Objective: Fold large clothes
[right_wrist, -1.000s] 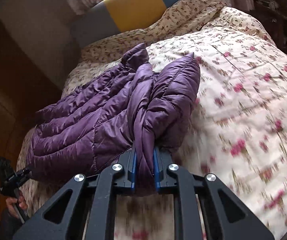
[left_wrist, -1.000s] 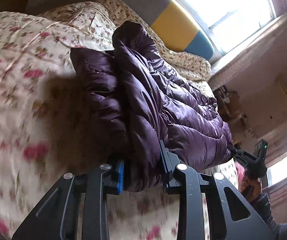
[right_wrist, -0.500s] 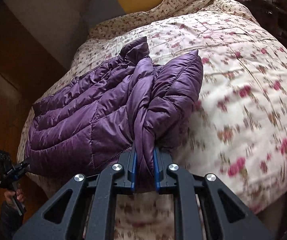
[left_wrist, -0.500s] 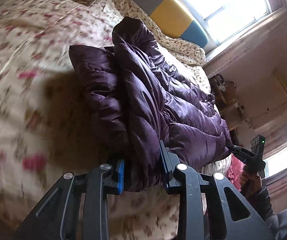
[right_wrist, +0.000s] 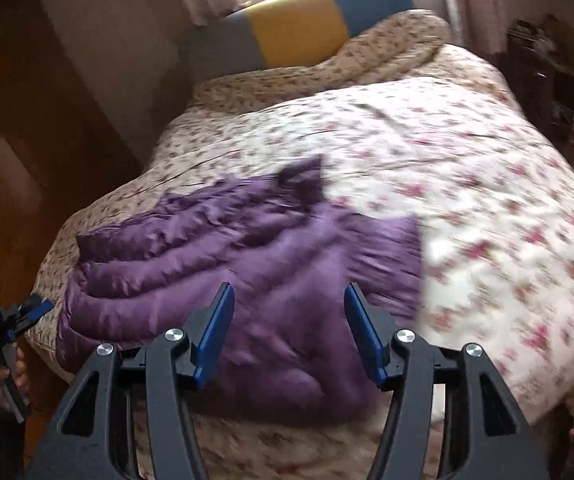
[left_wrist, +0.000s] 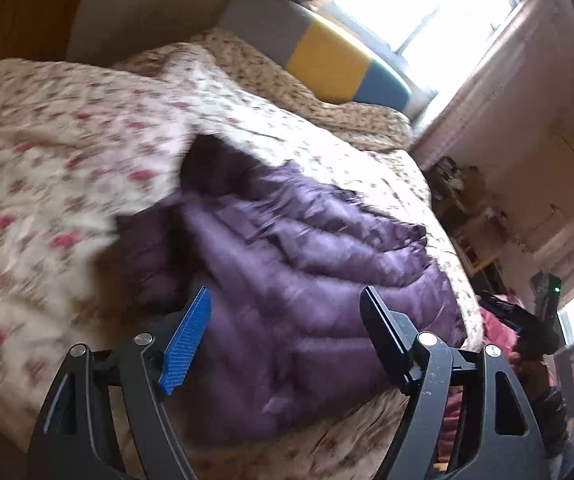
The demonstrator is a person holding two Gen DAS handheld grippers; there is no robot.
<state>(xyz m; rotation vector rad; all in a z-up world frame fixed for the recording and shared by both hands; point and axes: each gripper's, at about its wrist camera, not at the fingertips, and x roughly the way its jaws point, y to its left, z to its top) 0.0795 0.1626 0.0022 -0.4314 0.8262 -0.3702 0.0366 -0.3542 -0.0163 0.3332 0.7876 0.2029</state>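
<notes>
With both my left tool and right tool spread wide and empty above the puffy quilted purple jacket lying bunched on the floral-quilted bed, I should regrip an outer edge and flatten it.

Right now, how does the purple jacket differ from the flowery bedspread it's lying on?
The jacket is plain dark purple with a sheen; the bedspread is cream with small pink flowers. The jacket is puffy, quilted in ridges and bunched up; the bedspread lies fairly smooth. The jacket covers only the near corner, while the bedspread covers the whole bed. Both are soft and padded, and neither is held: both grippers' jaws are open.
</notes>
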